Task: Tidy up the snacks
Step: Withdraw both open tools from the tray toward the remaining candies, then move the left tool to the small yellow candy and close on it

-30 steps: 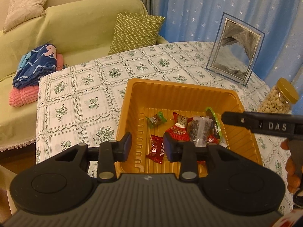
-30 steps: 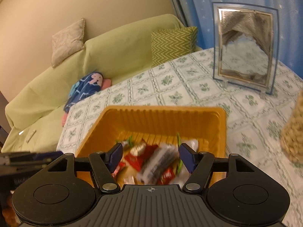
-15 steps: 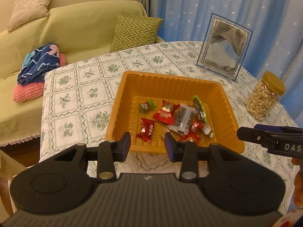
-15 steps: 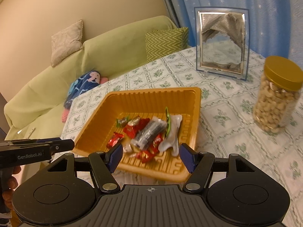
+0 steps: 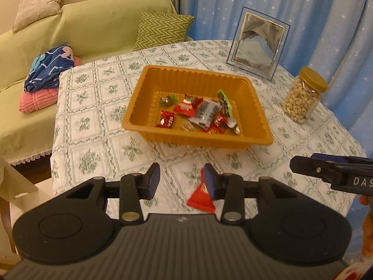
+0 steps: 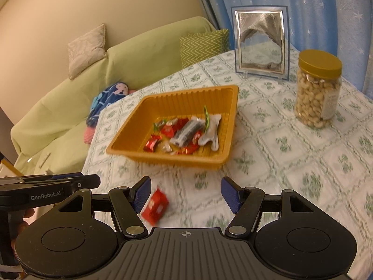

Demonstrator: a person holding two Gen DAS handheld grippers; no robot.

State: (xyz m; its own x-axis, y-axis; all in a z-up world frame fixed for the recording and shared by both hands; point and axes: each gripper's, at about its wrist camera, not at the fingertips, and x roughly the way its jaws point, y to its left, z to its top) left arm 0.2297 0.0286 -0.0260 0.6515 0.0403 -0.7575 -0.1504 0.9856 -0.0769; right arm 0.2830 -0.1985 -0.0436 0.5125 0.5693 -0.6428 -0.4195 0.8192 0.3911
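While my left gripper [image 5: 181, 178] is opening, empty, beside the red snack packet [image 5: 200, 198] at lower centre, I am keeping my right gripper [image 6: 185, 192] spread, judging a centred approach best.

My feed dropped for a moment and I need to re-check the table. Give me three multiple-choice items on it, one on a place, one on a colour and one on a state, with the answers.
1. Where is the red packet that sits apart from the other snacks?
A) inside the tray
B) outside the tray, on its near side
C) on the sofa

2. What colour is the tray?
A) blue
B) white
C) orange

3. How does the nut jar stand?
A) upright, lid on
B) tipped over
C) upright, lid off

Answers:
1 B: it shows over the tablecloth, short of the tray's near wall.
2 C: its walls and rim are orange.
3 A: it stands upright with the gold lid in place.
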